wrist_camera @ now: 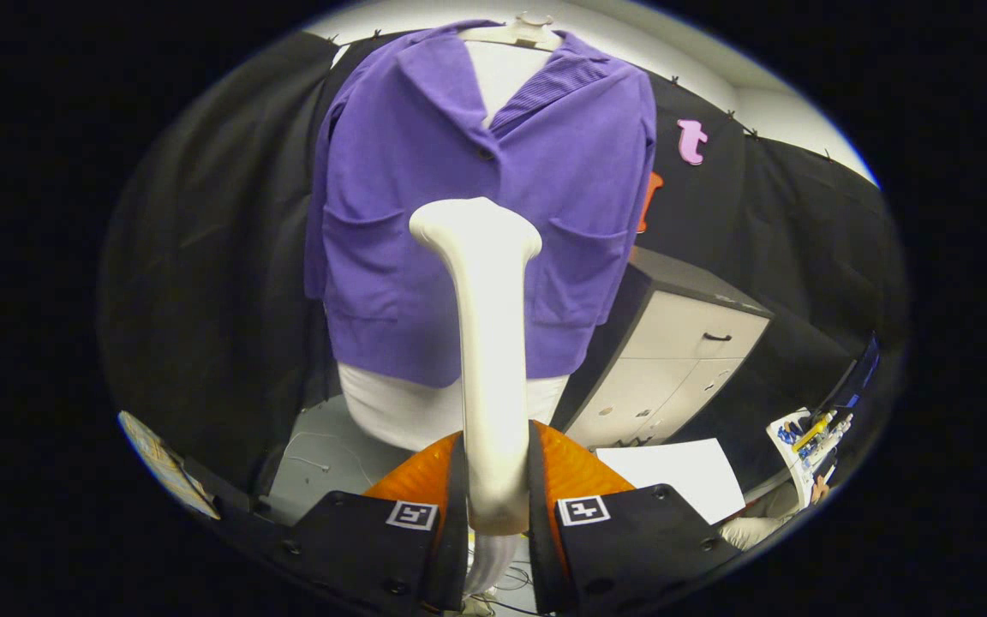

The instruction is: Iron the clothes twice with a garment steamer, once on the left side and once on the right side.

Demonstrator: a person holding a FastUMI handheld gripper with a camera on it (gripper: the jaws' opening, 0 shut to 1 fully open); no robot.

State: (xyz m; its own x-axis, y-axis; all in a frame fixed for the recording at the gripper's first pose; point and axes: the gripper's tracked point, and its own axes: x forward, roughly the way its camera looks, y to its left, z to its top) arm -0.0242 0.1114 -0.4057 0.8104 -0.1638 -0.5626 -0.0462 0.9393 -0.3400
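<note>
A purple jacket (425, 197) hangs on a white mannequin torso (391, 407) straight ahead, with two front pockets and an open collar. My gripper (496, 458) is shut on the handle of a white garment steamer (485, 343), both fingers pressing its sides. The steamer stands upright between the fingers, and its head (475, 224) points at the jacket's middle, level with the pockets. Whether the head touches the cloth cannot be told. The steamer hides the jacket's centre front below the top button.
A grey cabinet with drawers (673, 360) stands to the right of the mannequin. A white sheet (682, 476) lies on the floor beyond the right finger. A cluttered tray (810, 437) sits at the far right. Black cloth walls surround the booth.
</note>
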